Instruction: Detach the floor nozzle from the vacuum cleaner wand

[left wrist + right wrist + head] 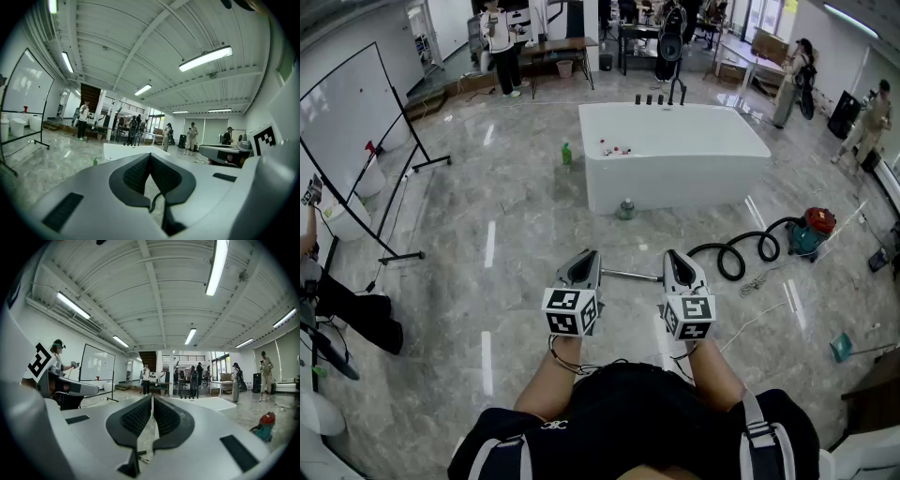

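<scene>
A thin metal wand (630, 276) lies on the marble floor between my two grippers. A black hose (741, 255) curls from near it to a red and teal vacuum canister (812, 231), which the right gripper view shows as well (265, 423). I cannot make out the floor nozzle; the grippers hide the wand's ends. My left gripper (592, 254) and right gripper (671, 254) are held level side by side above the floor, well clear of the wand. Both are shut with nothing between the pads (138, 171), (140, 416).
A white bathtub (675, 150) stands ahead, with a green bottle (566, 154) to its left and a small grey object (625, 208) at its foot. A whiteboard on a stand (347, 131) is at the left. A cable (757, 282) lies right. People stand along the far wall.
</scene>
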Demonstrator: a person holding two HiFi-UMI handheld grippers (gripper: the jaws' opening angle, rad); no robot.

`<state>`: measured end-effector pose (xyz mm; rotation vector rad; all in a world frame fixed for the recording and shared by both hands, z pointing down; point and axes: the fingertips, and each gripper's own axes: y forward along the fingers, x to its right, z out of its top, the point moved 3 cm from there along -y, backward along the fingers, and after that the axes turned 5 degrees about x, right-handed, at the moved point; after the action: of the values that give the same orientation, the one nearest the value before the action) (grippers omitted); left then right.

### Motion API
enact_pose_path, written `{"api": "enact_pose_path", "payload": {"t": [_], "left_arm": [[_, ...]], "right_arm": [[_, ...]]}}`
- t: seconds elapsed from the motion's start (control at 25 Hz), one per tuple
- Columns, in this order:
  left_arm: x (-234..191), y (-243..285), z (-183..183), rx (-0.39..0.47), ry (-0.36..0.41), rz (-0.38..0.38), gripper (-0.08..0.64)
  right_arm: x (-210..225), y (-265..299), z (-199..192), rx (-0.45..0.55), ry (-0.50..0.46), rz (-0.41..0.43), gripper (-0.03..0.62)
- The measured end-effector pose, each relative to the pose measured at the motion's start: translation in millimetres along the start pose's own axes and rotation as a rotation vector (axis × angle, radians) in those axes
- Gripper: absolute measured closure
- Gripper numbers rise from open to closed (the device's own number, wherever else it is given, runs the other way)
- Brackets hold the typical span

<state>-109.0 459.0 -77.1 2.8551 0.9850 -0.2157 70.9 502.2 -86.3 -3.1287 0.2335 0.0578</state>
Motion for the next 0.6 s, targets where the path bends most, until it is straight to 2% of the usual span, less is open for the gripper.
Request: {"api": "enact_pose_path", "payload": {"t": [0.16, 0.4, 0.6], "left_arm": [[-17.4, -5.3, -6.2, -0.003, -0.028, -0.005, 0.552], [-50.4, -9.3, -2.8, 0.004, -0.036, 0.017, 0.551], [-72.2, -0.7, -12.9, -0.007, -0.045, 0.050, 0.552]], "right_arm": [[-9.5, 6.7, 0.9, -0.003, -0.100, -0.047, 0.577], [-23.4, 32.5, 2.8, 0.008, -0.067, -0.045, 0.575], [-28.8, 62.3, -7.0, 0.008, -0.052, -0.008, 0.575]]}}
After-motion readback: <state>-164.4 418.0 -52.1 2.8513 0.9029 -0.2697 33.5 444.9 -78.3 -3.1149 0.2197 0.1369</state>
